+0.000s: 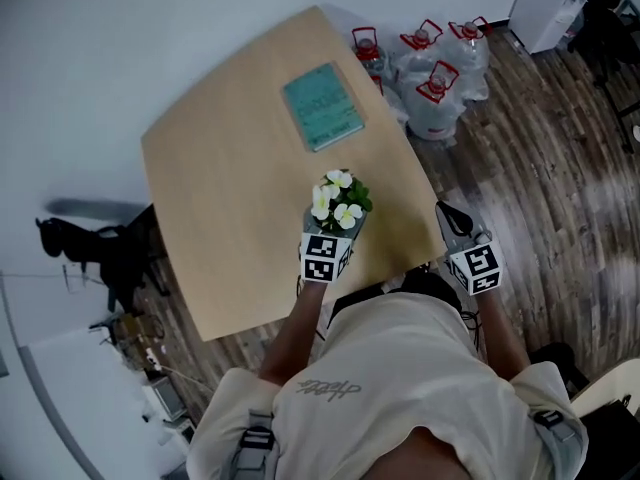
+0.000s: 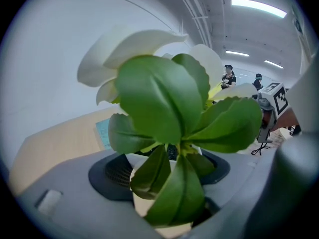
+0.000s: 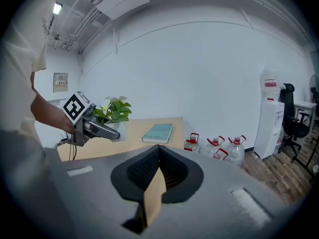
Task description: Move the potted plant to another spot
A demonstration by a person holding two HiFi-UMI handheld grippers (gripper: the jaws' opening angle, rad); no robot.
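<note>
Currently: left gripper (image 1: 335, 230) has its jaws clamped round the white pot of the potted plant (image 1: 338, 200), at the near edge of the table (image 1: 220, 168) (cannot tell whether the base is off the wood). Right gripper (image 1: 447, 214) hangs beside that edge, jaws pressed together, holding nothing. Farther: teal book (image 1: 322, 106), then 4 water jugs (image 1: 430, 63) on the floor. Step: grasp made, carry pending. Next: lift upright, set down on bare tabletop away from the book.

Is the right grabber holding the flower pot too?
No, the right gripper is shut on nothing, away from the potted plant, which only the left gripper clamps.
</note>
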